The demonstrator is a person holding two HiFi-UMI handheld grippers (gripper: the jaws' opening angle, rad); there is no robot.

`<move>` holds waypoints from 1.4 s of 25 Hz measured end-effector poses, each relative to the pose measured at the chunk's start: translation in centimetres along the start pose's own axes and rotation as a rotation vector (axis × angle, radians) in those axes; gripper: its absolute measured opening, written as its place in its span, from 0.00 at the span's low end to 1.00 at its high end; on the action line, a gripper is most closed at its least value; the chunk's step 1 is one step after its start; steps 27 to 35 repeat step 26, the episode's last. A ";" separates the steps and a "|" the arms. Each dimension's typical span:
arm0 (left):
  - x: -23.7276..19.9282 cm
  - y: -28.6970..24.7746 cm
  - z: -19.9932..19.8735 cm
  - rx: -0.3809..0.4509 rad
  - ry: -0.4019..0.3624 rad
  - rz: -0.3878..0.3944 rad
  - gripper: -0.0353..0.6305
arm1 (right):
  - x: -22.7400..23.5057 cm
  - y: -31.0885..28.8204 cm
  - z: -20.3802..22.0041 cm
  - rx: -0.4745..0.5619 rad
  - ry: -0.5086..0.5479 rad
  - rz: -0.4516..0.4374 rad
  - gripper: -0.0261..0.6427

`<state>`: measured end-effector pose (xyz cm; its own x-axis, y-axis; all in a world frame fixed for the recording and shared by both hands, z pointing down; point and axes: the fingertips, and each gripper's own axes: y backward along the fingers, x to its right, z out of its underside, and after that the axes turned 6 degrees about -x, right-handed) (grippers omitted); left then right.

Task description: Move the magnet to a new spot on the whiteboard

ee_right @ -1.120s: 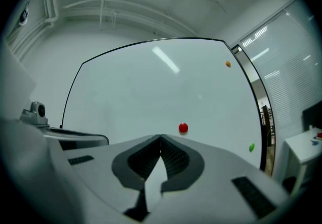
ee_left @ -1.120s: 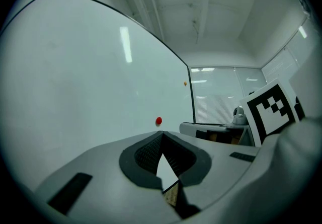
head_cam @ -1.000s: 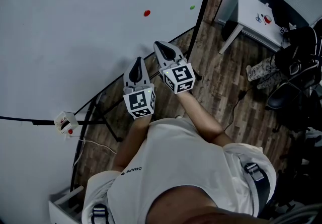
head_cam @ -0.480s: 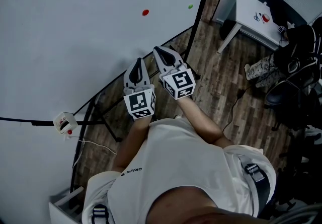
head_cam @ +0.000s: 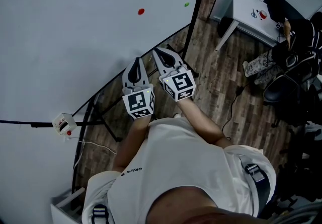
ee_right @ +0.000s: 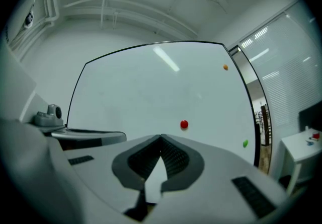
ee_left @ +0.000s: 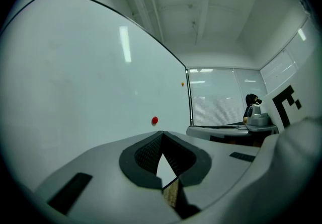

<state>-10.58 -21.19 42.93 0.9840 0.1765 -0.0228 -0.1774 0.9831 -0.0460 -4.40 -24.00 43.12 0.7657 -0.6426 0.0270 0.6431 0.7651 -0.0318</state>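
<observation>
We'd pinch the light red magnet (head_cam: 141, 11), upper centre, by its rim; left gripper (head_cam: 137, 61) and right gripper (head_cam: 157, 51) jaws together, empty.

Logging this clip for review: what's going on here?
A person stands at a whiteboard. The left hand-held gripper and the right hand-held gripper are both shut and empty. They point toward the board and touch nothing. The red magnet sits on the board untouched, with a green magnet to its right. The move has not begun.
</observation>
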 end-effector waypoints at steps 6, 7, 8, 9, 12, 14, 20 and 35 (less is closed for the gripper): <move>0.3 0.2 -0.3 0.002 -0.008 0.001 0.06 | -0.1 0.8 0.2 -0.014 0.006 0.003 0.06; 0.4 0.0 -0.3 0.002 -0.008 0.001 0.06 | 0.0 0.8 0.2 -0.014 0.007 0.004 0.06; 0.4 -0.2 -0.3 0.001 -0.007 0.001 0.06 | 0.2 0.8 0.3 -0.013 0.008 0.005 0.06; 0.4 -0.3 -0.2 0.001 -0.007 0.000 0.06 | 0.3 0.7 0.3 -0.013 0.008 0.005 0.06; 0.6 -0.6 -0.1 0.000 -0.007 0.001 0.06 | 0.5 0.8 0.4 -0.013 0.005 0.004 0.06; 0.7 -0.5 -0.1 0.000 -0.008 0.001 0.06 | 0.5 0.9 0.4 -0.013 0.004 0.005 0.06; 0.9 -0.1 -0.3 0.003 -0.013 0.002 0.06 | 0.3 1.3 0.3 -0.013 0.014 0.016 0.06; 1.2 0.0 -0.4 0.004 -0.020 -0.001 0.06 | 0.5 1.6 0.3 -0.009 0.006 0.016 0.06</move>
